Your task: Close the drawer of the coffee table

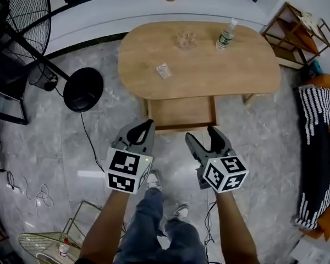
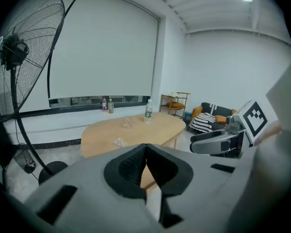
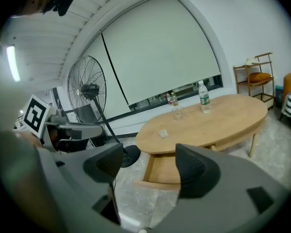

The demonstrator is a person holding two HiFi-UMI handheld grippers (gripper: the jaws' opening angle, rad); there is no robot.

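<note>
Marble floor, head view: counter (image 1: 198, 65) w/ drawer (image 1: 181, 113) pulled out at near edge. Left tool (image 1: 149, 125) & right tool (image 1: 201, 133) hang before drawer front, apart from it.
Left gripper view: jaws together, empty.
Right gripper view: jaws apart, nothing btwn; drawer beyond.

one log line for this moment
drawer: open | left tool: shut, empty | right tool: open, empty | contact with drawer: none
</note>
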